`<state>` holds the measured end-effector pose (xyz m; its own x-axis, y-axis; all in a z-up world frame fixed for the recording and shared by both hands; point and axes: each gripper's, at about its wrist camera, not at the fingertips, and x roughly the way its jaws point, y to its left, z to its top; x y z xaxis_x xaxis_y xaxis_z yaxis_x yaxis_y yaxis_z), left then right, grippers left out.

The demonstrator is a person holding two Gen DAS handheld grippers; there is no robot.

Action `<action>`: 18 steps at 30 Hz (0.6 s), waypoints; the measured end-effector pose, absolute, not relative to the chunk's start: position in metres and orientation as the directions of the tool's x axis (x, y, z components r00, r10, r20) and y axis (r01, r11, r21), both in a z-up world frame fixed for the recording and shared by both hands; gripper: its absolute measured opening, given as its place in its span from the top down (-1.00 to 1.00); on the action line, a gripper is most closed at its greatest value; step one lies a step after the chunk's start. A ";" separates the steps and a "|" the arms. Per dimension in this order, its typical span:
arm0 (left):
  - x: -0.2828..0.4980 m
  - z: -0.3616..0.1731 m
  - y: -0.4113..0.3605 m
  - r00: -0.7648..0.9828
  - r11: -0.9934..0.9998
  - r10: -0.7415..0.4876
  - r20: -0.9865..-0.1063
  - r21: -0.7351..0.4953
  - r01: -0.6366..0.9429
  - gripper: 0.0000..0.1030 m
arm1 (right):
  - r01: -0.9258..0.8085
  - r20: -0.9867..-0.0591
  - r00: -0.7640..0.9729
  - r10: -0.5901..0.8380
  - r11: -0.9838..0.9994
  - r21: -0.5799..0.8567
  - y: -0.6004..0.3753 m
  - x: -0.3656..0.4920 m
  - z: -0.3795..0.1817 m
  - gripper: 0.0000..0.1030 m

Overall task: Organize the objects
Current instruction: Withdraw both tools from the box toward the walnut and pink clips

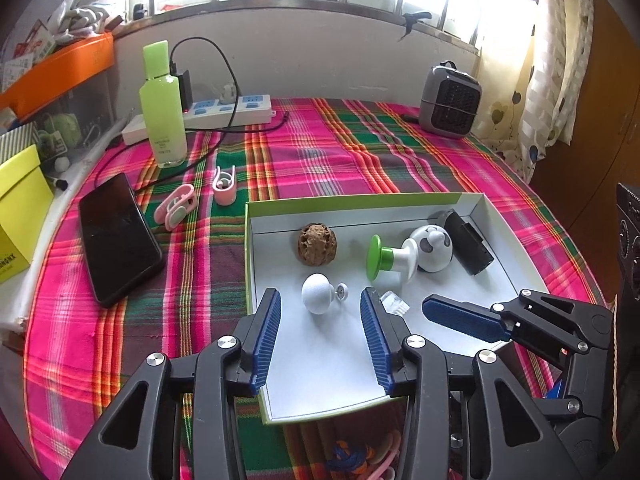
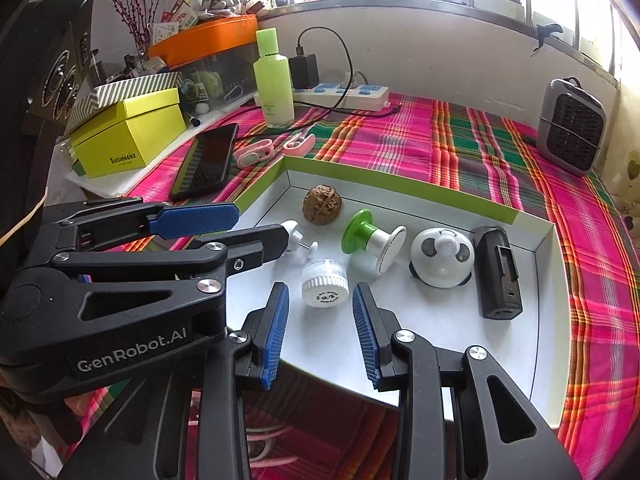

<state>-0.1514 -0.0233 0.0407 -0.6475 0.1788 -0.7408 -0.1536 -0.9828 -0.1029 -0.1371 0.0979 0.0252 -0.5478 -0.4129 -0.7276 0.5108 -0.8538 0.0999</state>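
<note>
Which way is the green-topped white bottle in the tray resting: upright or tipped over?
Tipped over. The green-topped bottle lies on its side on the tray floor, green end toward the walnut, white base toward the panda toy.

1. The left gripper (image 1: 320,300) has a matte black plastic frame with triangular cut-outs in its arms.
2. Its fingers (image 1: 267,336) carry ribbed blue pads.
3. Round silver screw heads mark each pivot.
4. The right gripper (image 2: 320,300) is built alike, black with blue ribbed pads.
5. White "GenRobot.AI" lettering sits on the left gripper's body.
</note>
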 end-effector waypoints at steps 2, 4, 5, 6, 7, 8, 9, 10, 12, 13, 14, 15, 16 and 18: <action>-0.147 0.043 -0.024 -0.652 -0.983 0.176 -0.738 -0.103 -0.150 0.22 | 0.505 -0.722 -0.560 -0.406 -0.859 0.091 0.099 -0.133 0.027 0.33; -0.142 0.045 -0.024 -0.655 -0.984 0.176 -0.735 -0.104 -0.147 0.22 | 0.504 -0.717 -0.567 -0.405 -0.859 0.087 0.100 -0.129 0.029 0.33; -0.141 0.046 -0.025 -0.658 -0.984 0.174 -0.733 -0.103 -0.145 0.22 | 0.502 -0.714 -0.572 -0.405 -0.861 0.087 0.101 -0.127 0.031 0.32; -0.138 0.047 -0.025 -0.661 -0.984 0.173 -0.731 -0.101 -0.146 0.22 | 0.499 -0.712 -0.575 -0.404 -0.862 0.086 0.101 -0.126 0.031 0.33; -0.135 0.048 -0.025 -0.664 -0.985 0.171 -0.728 -0.100 -0.143 0.22 | 0.496 -0.710 -0.578 -0.403 -0.864 0.086 0.102 -0.125 0.032 0.32; -0.133 0.049 -0.026 -0.667 -0.985 0.168 -0.726 -0.102 -0.136 0.22 | 0.494 -0.708 -0.580 -0.402 -0.865 0.087 0.103 -0.123 0.033 0.32; -0.130 0.050 -0.027 -0.669 -0.986 0.167 -0.724 -0.105 -0.132 0.22 | 0.491 -0.707 -0.582 -0.401 -0.867 0.087 0.103 -0.121 0.033 0.32; -0.128 0.050 -0.028 -0.670 -0.985 0.169 -0.723 -0.108 -0.132 0.22 | 0.488 -0.706 -0.585 -0.400 -0.868 0.087 0.104 -0.120 0.034 0.32; -0.124 0.051 -0.028 -0.672 -0.986 0.168 -0.721 -0.112 -0.127 0.22 | 0.483 -0.701 -0.592 -0.397 -0.871 0.086 0.105 -0.116 0.035 0.32; -0.120 0.051 -0.028 -0.672 -0.985 0.169 -0.721 -0.112 -0.128 0.22 | 0.480 -0.699 -0.596 -0.396 -0.873 0.086 0.106 -0.114 0.036 0.32; -0.120 0.051 -0.028 -0.671 -0.986 0.168 -0.722 -0.112 -0.126 0.21 | 0.477 -0.695 -0.599 -0.398 -0.874 0.089 0.107 -0.112 0.037 0.32; -0.118 0.051 -0.028 -0.671 -0.986 0.166 -0.723 -0.112 -0.123 0.21 | 0.476 -0.692 -0.601 -0.400 -0.875 0.093 0.109 -0.109 0.038 0.32; -0.115 0.050 -0.028 -0.670 -0.986 0.164 -0.724 -0.112 -0.121 0.21 | 0.473 -0.691 -0.603 -0.398 -0.876 0.092 0.110 -0.108 0.038 0.32; -0.111 0.049 -0.028 -0.670 -0.986 0.165 -0.724 -0.117 -0.115 0.21 | 0.466 -0.689 -0.612 -0.389 -0.881 0.083 0.111 -0.103 0.039 0.32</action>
